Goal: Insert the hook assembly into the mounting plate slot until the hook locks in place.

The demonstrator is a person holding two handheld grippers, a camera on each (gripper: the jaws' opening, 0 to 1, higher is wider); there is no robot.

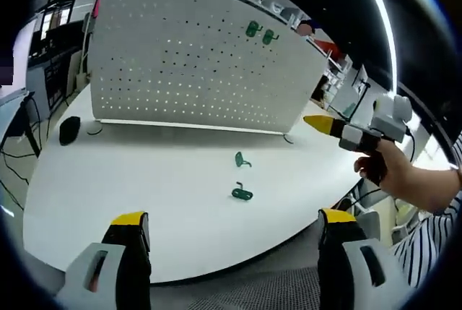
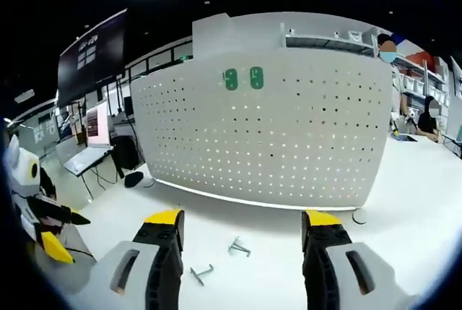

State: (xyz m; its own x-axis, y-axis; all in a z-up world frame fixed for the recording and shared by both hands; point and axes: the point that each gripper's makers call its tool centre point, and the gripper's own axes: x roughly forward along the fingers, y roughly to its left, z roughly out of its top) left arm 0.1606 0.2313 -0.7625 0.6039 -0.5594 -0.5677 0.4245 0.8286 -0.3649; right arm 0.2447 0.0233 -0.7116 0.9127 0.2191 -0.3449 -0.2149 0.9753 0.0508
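The white perforated mounting plate (image 1: 195, 57) stands upright at the back of the round white table (image 1: 144, 180). Two green hooks (image 1: 260, 32) hang high on the plate. Two more green hooks lie loose on the table, one (image 1: 242, 160) nearer the plate and one (image 1: 242, 194) nearer me. My left gripper (image 1: 232, 227) is open and empty, short of the loose hooks. My right gripper (image 2: 243, 227) is open too, facing the plate (image 2: 289, 129) with the mounted hooks (image 2: 243, 78) above it and the loose hooks (image 2: 238, 247) (image 2: 201, 274) between its jaws on the table.
A hand holds the right gripper (image 1: 325, 125) in the air at the plate's right end. The left gripper (image 2: 65, 234) sits at the far left. A black mouse (image 1: 69, 129) and a thin cable (image 1: 289, 139) lie by the plate's foot. Desks and people are behind.
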